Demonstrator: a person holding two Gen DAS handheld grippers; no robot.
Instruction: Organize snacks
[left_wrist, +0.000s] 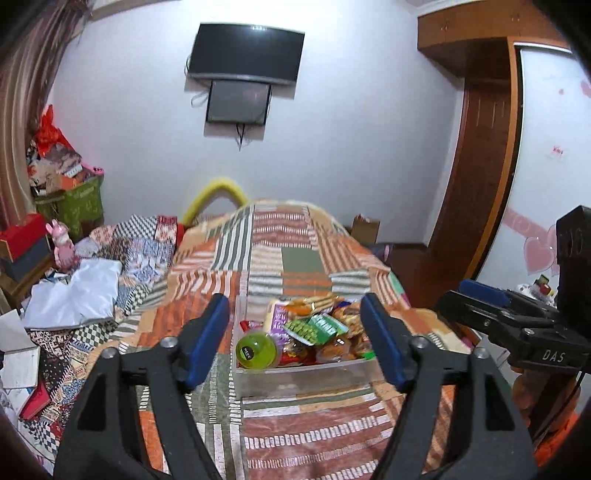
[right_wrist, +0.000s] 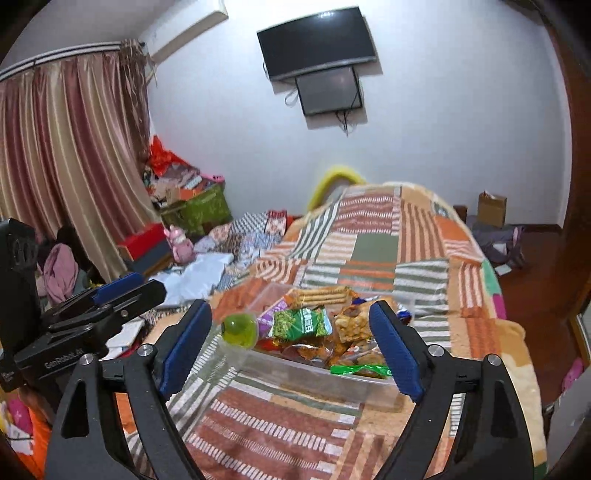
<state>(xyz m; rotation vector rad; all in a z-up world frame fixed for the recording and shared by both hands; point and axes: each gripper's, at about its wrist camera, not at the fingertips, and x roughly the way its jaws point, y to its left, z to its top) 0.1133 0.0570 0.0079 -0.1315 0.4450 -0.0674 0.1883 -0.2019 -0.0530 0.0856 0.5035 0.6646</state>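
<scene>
Left wrist view: the left gripper (left_wrist: 295, 338) hangs above the bed (left_wrist: 295, 240) with its jaws wide and nothing between them. One clear plastic bin (left_wrist: 306, 376) sits on the patchwork blanket near the bed's right edge, heaped with snack packets – one green jelly cup (left_wrist: 256, 350) at its left corner. Bare blanket lies in front of and beyond the bin.

Right wrist view: the right gripper (right_wrist: 291, 341) also has its jaws wide and empty – the same bin (right_wrist: 317, 384) lies below. Two screens hang on the far wall.
</scene>
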